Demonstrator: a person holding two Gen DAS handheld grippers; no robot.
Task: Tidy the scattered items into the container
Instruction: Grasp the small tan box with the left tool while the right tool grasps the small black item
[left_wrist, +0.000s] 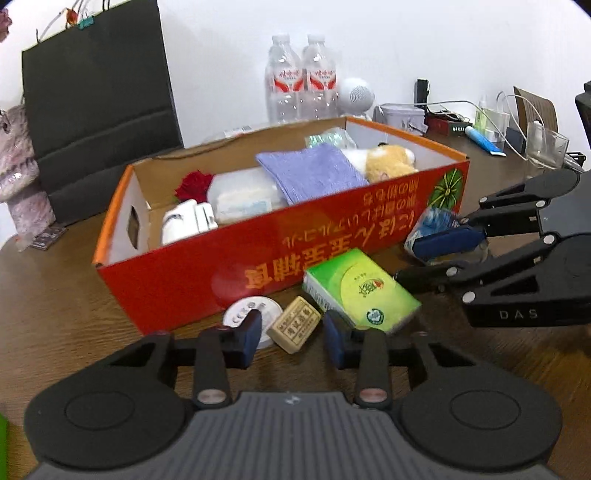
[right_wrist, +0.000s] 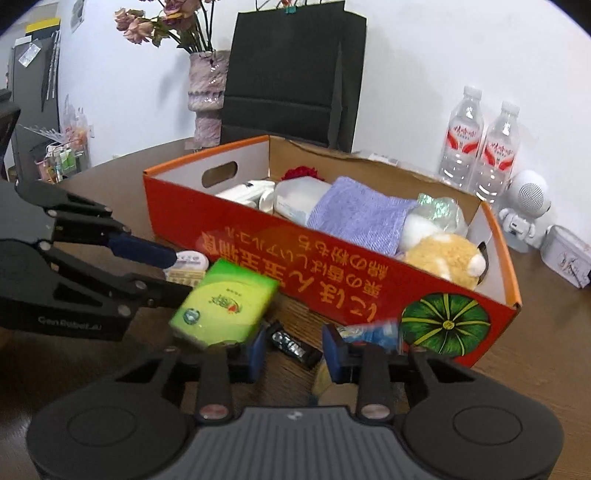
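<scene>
Cardboard box (left_wrist: 184, 280), red outside with orange rims and a green-melon print, lies lengthwise mid-table on the brown wooden table (left_wrist: 55, 295). It already holds a lilac towel (left_wrist: 310, 173), a tan plush toy (left_wrist: 391, 162), a red rose (left_wrist: 194, 184) and white packets.

Loose items crowd the near side of its long wall. A green carton (left_wrist: 362, 288) sits tilted just in front. Left of it are a tan block (left_wrist: 293, 328) and a white disc (left_wrist: 243, 308) half under the block. To the right, near the melon corner, is a blue-and-clear packet (left_wrist: 437, 219). A dark wrapped bar (right_wrist: 295, 347) lies on the wood between carton and packet.

The left gripper (left_wrist: 293, 338) has its blue pads drawn narrow with the tan block between them; slim gaps show on both sides, so they are not pressing. The right gripper (left_wrist: 410, 260) is also narrowed, against the packet, with the dark bar seen through its gap; whether it pinches the packet I cannot tell.

Beyond the box stand two water bottles (left_wrist: 301, 81), a black paper bag (left_wrist: 96, 92) and a vase (right_wrist: 207, 88).
</scene>
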